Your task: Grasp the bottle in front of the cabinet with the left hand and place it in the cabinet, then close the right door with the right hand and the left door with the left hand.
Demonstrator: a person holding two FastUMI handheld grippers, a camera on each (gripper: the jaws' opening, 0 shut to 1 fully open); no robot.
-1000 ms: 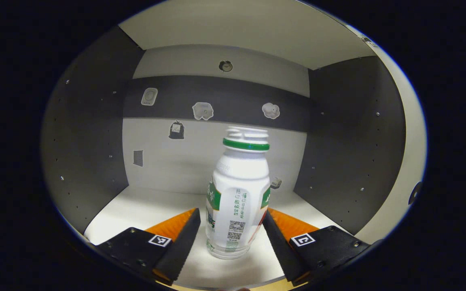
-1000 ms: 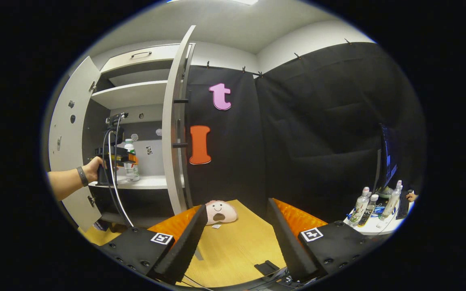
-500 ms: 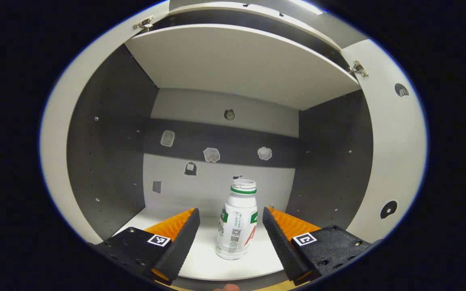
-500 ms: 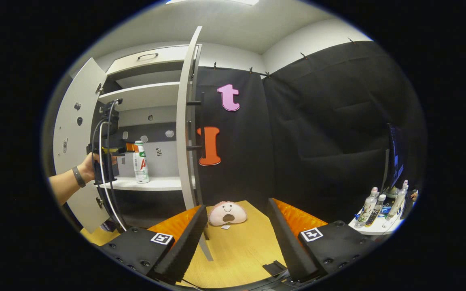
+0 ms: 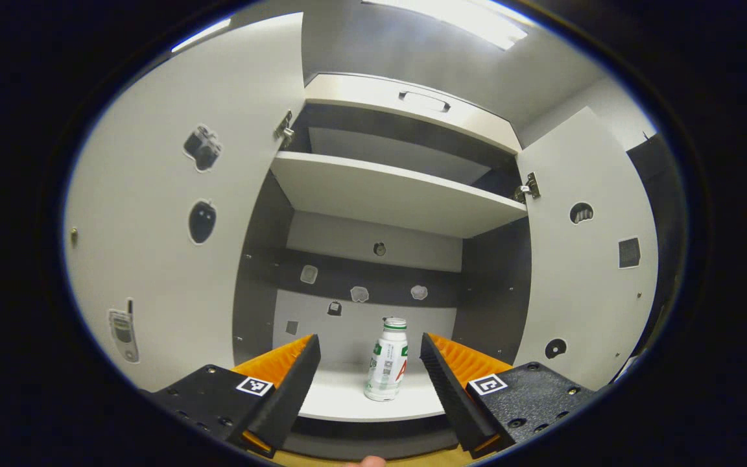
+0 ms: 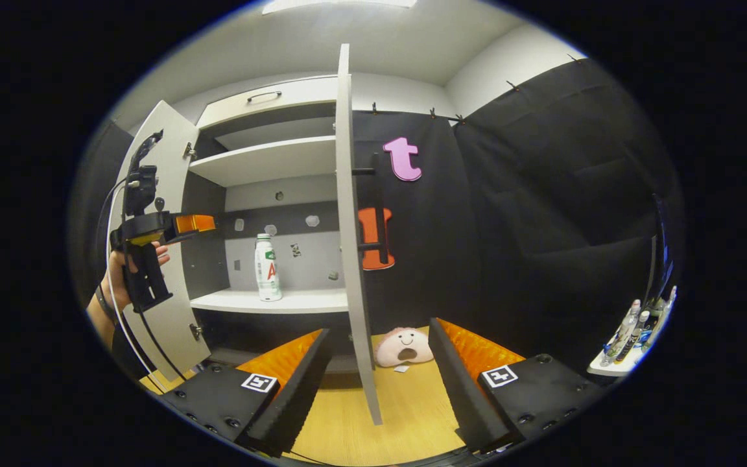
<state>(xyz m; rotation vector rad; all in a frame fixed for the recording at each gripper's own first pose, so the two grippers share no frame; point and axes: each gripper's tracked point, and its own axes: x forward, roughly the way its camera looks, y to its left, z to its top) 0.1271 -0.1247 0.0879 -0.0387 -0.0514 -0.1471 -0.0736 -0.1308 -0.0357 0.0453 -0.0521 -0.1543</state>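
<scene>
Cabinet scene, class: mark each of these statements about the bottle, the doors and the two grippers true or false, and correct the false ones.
1. The bottle stands upright on the cabinet shelf. True.
2. The left gripper is shut on the bottle. False: its jaws are open and the bottle stands apart, farther in on the shelf.
3. The right door is already closed. False: it stands open, seen edge-on in the right gripper view.
4. The left door is open. True.
5. The right gripper holds the door's handle. False: its jaws are open and empty, with the door's lower edge between them farther off.
6. A plush toy lies on the wooden floor by the cabinet. True.
</scene>
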